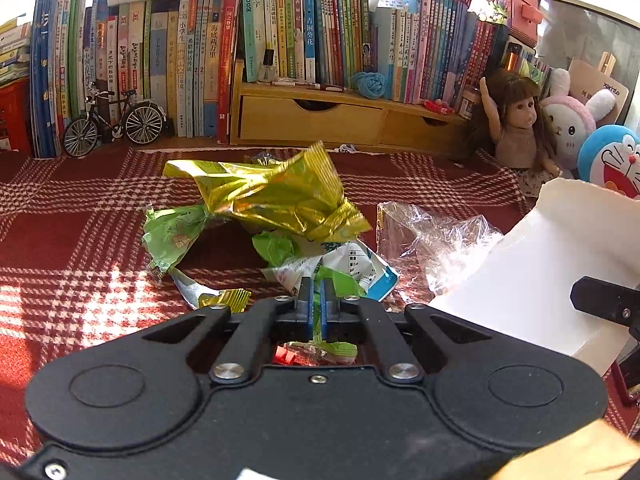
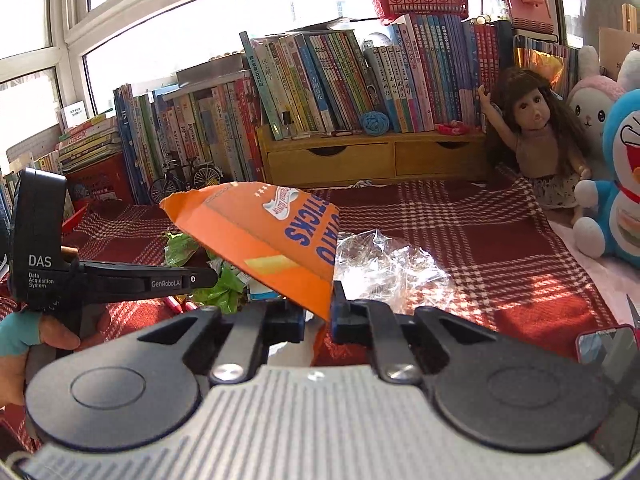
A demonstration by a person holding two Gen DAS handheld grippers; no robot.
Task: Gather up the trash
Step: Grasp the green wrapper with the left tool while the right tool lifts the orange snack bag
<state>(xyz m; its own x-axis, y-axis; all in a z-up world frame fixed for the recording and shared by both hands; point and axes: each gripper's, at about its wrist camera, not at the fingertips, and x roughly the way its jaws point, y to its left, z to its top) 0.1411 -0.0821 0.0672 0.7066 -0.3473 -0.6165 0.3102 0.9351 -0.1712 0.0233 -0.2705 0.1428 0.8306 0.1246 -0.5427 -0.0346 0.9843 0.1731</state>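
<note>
On the red plaid cloth (image 1: 80, 248) lies a heap of trash: a crumpled gold foil bag (image 1: 276, 192), a green wrapper (image 1: 172, 236), a white and blue packet (image 1: 360, 268) and clear cellophane (image 1: 436, 240). My left gripper (image 1: 316, 286) sits low at the near edge of the heap, its blue pads shut on a green wrapper scrap (image 1: 340, 280). My right gripper (image 2: 318, 308) is shut on the lower edge of an orange snack box (image 2: 272, 240), held tilted above the heap. The box's white inside (image 1: 540, 280) fills the right of the left wrist view. The left gripper (image 2: 208, 278) shows from the side, in a gloved hand (image 2: 24, 332).
A wall of upright books (image 1: 200, 68) and a wooden drawer shelf (image 1: 320, 120) close the back. A model bicycle (image 1: 116, 120) stands at back left. A doll (image 1: 516, 120) and plush toys (image 1: 612, 160) sit at the right. A phone (image 2: 604, 344) lies near right.
</note>
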